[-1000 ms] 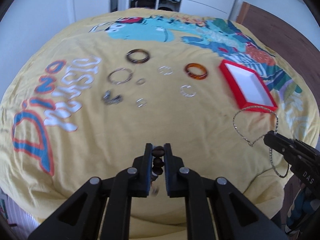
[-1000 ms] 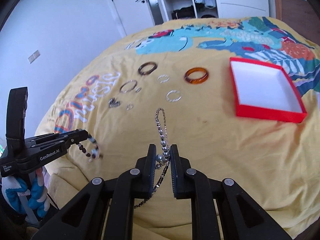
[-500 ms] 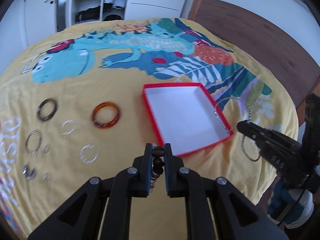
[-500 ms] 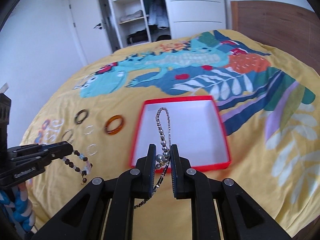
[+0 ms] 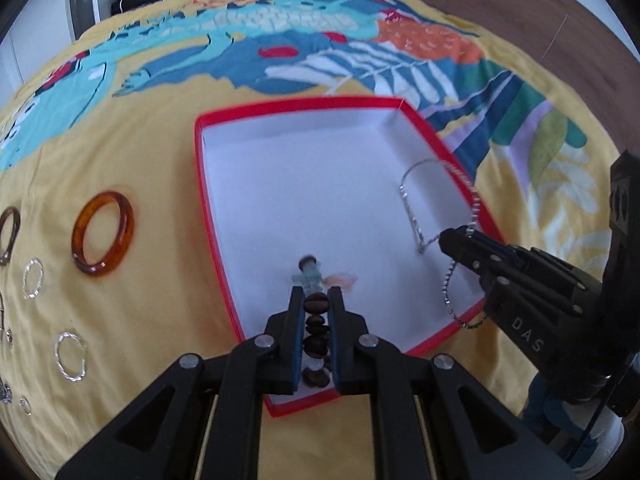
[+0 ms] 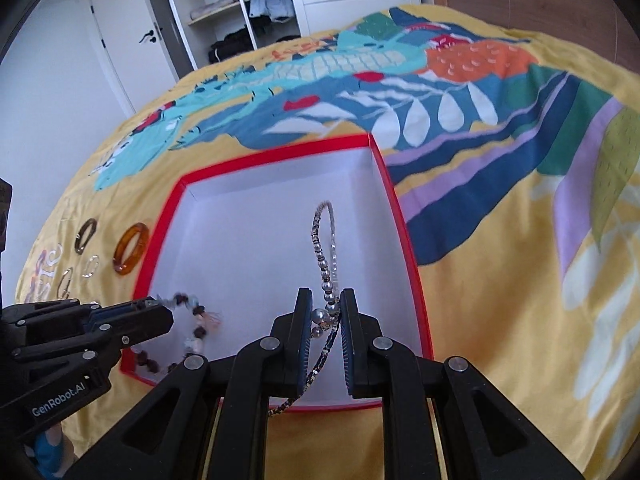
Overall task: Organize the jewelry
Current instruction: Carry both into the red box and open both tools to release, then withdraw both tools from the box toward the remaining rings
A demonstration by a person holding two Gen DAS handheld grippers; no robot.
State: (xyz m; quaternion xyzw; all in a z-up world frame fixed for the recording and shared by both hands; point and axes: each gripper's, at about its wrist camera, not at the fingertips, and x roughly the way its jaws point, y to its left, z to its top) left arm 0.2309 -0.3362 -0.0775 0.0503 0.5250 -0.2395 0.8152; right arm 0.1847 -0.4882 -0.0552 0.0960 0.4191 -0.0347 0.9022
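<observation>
A red box with a white inside lies on the yellow bedspread. My left gripper is shut on a brown beaded bracelet and holds it over the box's near left part; the bracelet hangs into the box in the right wrist view. My right gripper is shut on a silver bead necklace that loops over the box's right side; it also shows in the left wrist view, where the right gripper comes in from the right.
Left of the box lie an amber bangle, a dark brown bangle and several small silver rings. A wardrobe and a door stand behind the bed. A wooden headboard is at the right.
Both grippers have moved forward and down over the red box with their jewelry still held. The box now fills the middle of both views.
</observation>
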